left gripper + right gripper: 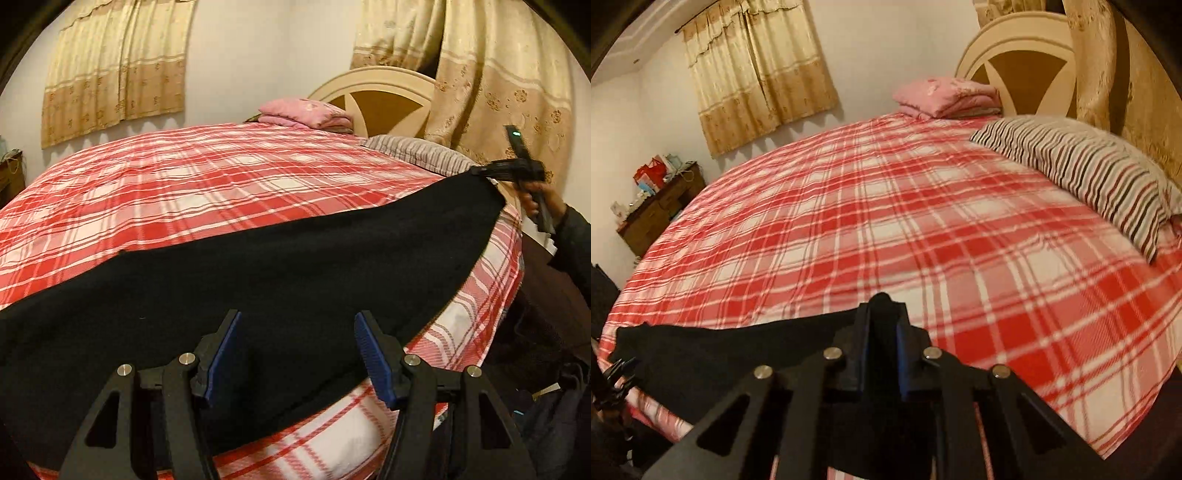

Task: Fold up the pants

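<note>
The black pants (pixel 280 273) lie stretched along the near edge of the bed with the red plaid cover (pixel 207 184). My left gripper (pixel 297 325) is open, its blue pads on either side of the fabric just above the pants. My right gripper (pixel 882 314) is shut on one end of the pants (pixel 738 343) and holds that end up off the bed. The right gripper also shows in the left wrist view (pixel 480 171) at the far right, pinching the raised corner of the pants.
A striped pillow (pixel 1100 177) lies at the head of the bed on the right. A folded pink blanket (pixel 945 96) sits by the cream headboard (pixel 1027 44). A wooden dresser (pixel 661 210) with clutter stands at the left wall. Curtains hang behind.
</note>
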Tool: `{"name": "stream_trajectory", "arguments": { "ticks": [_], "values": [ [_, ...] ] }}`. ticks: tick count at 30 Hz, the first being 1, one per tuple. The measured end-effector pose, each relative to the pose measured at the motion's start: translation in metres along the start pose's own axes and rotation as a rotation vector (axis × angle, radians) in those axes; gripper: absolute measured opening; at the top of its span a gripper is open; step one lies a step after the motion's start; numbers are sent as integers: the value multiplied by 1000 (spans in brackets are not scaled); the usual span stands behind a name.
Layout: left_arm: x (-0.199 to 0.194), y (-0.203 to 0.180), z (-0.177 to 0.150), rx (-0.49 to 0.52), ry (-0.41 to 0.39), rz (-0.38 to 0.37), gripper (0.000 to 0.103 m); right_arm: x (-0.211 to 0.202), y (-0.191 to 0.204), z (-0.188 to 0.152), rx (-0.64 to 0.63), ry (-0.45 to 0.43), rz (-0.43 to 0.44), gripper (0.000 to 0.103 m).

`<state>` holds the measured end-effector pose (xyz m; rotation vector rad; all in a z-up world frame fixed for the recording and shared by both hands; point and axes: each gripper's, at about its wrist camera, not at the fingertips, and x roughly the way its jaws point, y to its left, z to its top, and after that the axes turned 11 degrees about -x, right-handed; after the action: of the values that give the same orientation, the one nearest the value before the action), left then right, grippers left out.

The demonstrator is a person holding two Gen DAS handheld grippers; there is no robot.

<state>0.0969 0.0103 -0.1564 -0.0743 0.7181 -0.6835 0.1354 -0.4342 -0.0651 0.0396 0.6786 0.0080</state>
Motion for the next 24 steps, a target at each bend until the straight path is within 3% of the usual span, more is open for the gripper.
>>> {"name": "stream_trajectory", "arguments": {
  "ticks": [2, 6, 9, 11, 14, 17, 20, 24],
  "values": [
    [2, -5, -1, 10, 8, -11, 64, 21, -1, 4, -14, 46, -53, 19],
    [2, -15, -6, 51, 20, -10, 64, 54, -9, -7, -37, 132, -167, 42],
    [0, -24, -9, 85, 27, -26, 64, 32, -10, -17, -2, 80, -177, 45],
    [2, -30, -13, 110, 33, -23, 64, 7, 4, -23, -24, 36, -162, 53],
    [12, -34, -15, 135, 45, 11, 64, -20, 59, -32, -167, 13, -75, 55],
    [19, -37, -16, 139, 46, 18, 64, -22, 119, -48, -366, 48, 5, 63],
    [27, -44, -20, 203, 68, 87, 64, -11, 178, -74, -592, 92, -1, 63],
    [37, -44, -26, 238, 97, 148, 64, 3, 208, -95, -711, 107, -12, 63]
  ]
}}
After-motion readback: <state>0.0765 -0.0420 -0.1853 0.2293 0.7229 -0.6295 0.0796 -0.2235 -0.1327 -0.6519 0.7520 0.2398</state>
